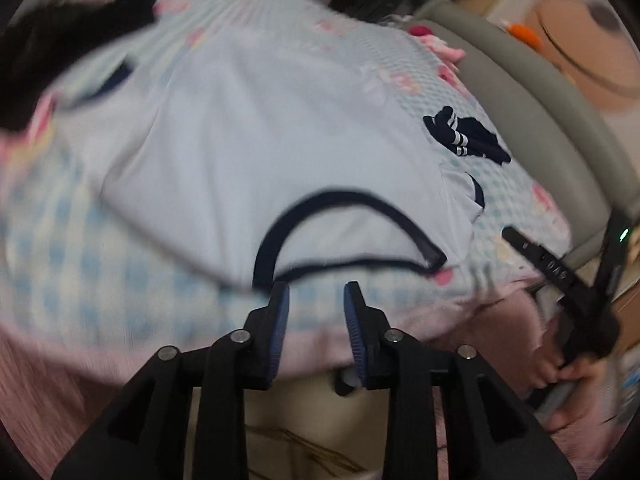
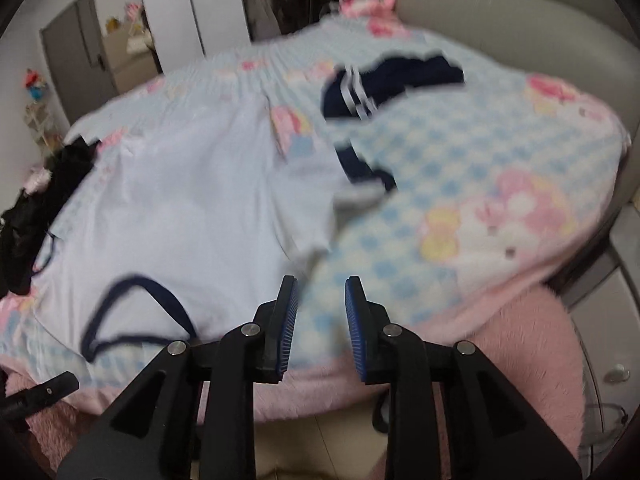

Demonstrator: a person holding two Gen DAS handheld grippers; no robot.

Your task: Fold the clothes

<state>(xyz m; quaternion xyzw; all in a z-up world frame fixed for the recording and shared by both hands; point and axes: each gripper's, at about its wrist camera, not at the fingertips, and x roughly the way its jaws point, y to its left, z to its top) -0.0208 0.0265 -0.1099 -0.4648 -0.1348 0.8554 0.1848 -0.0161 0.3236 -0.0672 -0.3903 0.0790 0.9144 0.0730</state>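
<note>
Seeing both grippers over the near edge of the bed [image 2: 500, 152], nothing held. Left gripper [image 1: 316, 300]: jaws partly apart, empty, just off the shirt's navy collar. Right gripper [image 2: 320, 296]: jaws narrowly apart, also empty. White shirt [image 1: 248, 128] lies spread flat on the checked blanket [image 1: 72, 256], collar toward me (both views blurred). Navy striped garment [image 2: 384, 80] sits beyond the shirt's sleeve, black clothes pile [image 2: 44, 196] at the far left edge.

Home bedroom: bed [image 2: 480, 168] under cartoon-print checked cover, padded headboard [image 2: 500, 12], door [image 2: 76, 44], clothes strewn.
</note>
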